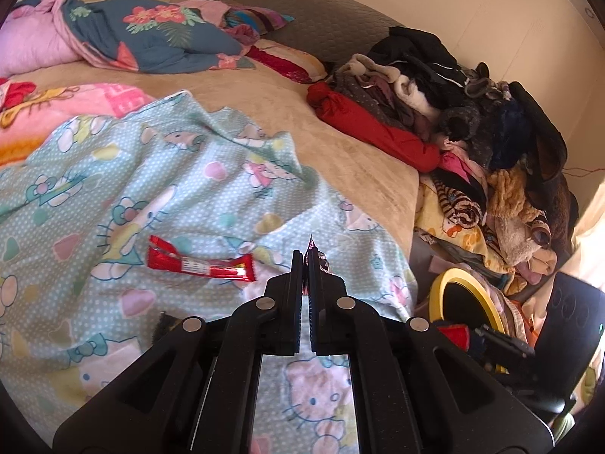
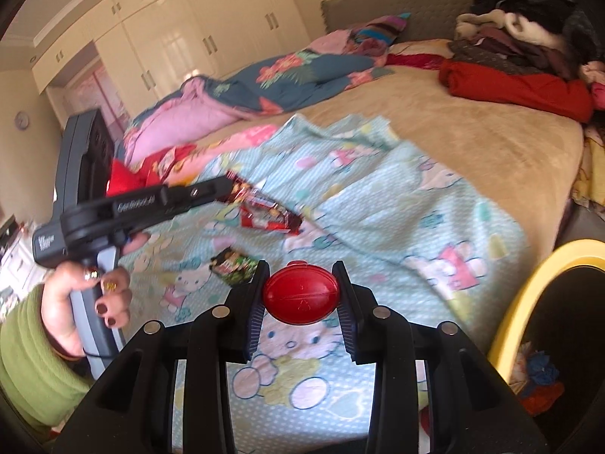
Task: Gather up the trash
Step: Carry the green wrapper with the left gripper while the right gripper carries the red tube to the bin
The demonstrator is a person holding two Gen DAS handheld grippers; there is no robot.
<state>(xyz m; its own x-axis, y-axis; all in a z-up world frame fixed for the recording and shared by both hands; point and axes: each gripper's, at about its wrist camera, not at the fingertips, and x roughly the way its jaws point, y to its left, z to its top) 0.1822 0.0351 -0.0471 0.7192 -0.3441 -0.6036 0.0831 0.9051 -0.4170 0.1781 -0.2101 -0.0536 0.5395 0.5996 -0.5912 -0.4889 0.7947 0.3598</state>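
My left gripper (image 1: 305, 255) is shut on a crumpled shiny snack wrapper (image 1: 322, 261) that sticks out past its tips, above the pale blue cartoon-cat blanket (image 1: 113, 196). From the right wrist view the left gripper (image 2: 226, 185) sits in a hand at the left, the same wrapper (image 2: 242, 190) at its tip. My right gripper (image 2: 300, 265) is shut on a red oval plastic capsule (image 2: 300, 297). A long red wrapper (image 1: 200, 265) (image 2: 270, 219) lies flat on the blanket. A small dark green wrapper (image 2: 234, 269) lies nearer. The yellow-rimmed bin (image 1: 470, 287) (image 2: 529, 291) stands beside the bed on the right.
A heap of clothes (image 1: 472, 113) covers the bed's right side and spills over its edge. Folded quilts (image 1: 143, 34) lie near the headboard. White wardrobes (image 2: 189, 38) line the far wall. A green sleeve (image 2: 34, 348) is at the lower left.
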